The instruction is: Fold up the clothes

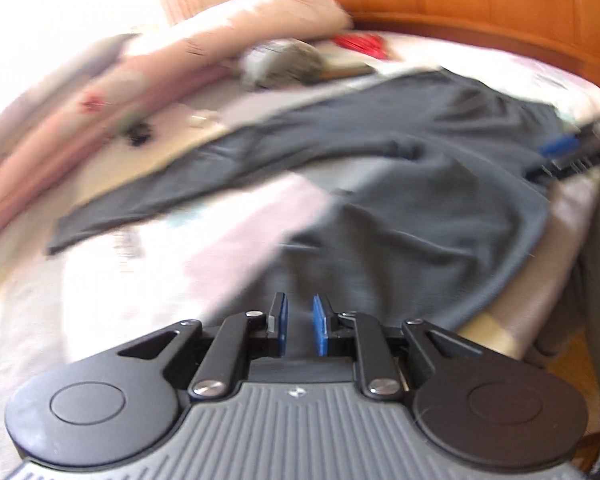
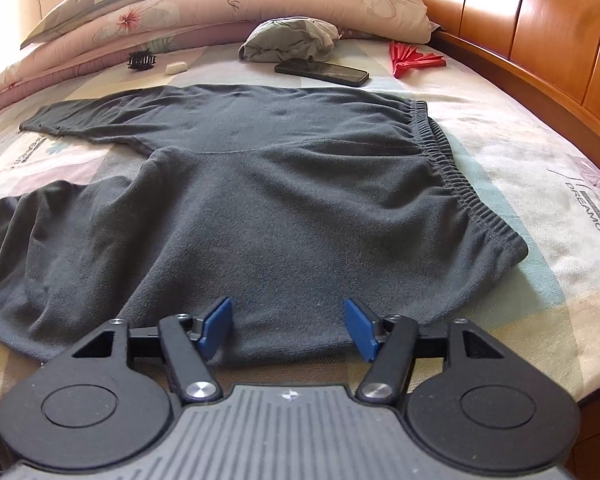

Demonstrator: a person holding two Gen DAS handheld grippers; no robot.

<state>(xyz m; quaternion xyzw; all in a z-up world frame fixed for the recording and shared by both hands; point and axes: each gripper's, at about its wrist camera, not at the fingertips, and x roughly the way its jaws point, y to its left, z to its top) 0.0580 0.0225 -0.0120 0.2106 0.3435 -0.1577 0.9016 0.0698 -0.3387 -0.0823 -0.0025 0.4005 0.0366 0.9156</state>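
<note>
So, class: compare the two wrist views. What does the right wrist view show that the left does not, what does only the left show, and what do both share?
Only the right wrist view shows the elastic waistband crisply, the black phone clearly, and the right gripper close up, jaws wide, nothing between them.

Only the left wrist view, which is blurred, shows the left gripper, jaws narrowly apart and empty, and the right gripper from outside at the trousers' edge.

Both show the dark grey trousers spread on the bed, the wooden headboard and the red fan.
</note>
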